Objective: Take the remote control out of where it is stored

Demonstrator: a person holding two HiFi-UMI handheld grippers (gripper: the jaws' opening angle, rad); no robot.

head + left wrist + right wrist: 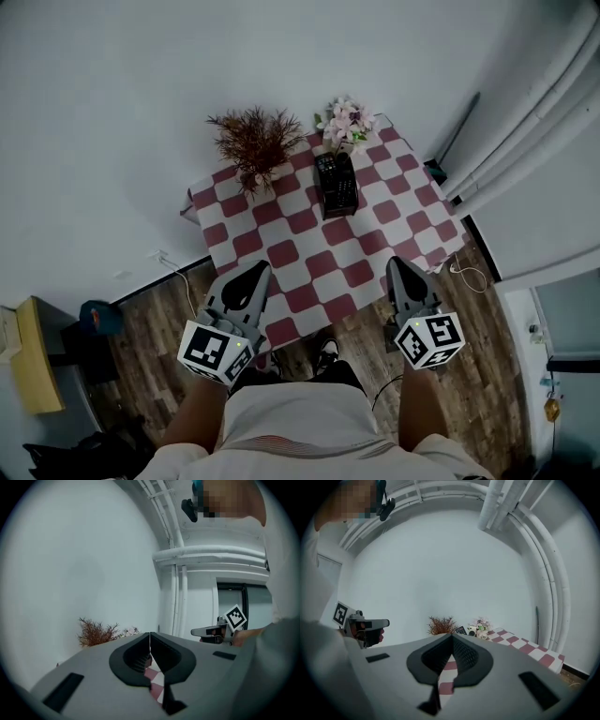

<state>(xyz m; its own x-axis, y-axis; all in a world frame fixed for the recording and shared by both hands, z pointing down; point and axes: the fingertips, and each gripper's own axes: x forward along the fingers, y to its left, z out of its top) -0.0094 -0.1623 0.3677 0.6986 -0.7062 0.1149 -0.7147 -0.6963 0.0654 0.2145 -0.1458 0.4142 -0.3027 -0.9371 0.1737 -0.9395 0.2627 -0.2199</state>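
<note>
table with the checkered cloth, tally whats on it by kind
dried brown plant: 1
pink flower bunch: 1
black holder: 1
remote controls in the holder: too small to count
total: 3, plus the remotes

Black remote control [327, 170], upright in black holder [339, 197] near far edge of red-and-white checkered table [319, 264]

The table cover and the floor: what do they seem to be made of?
The table cover looks like matte cloth or plastic sheet: its checked edge drapes down. The floor looks like wood planks or laminate: brown grain, plank seams.
</note>
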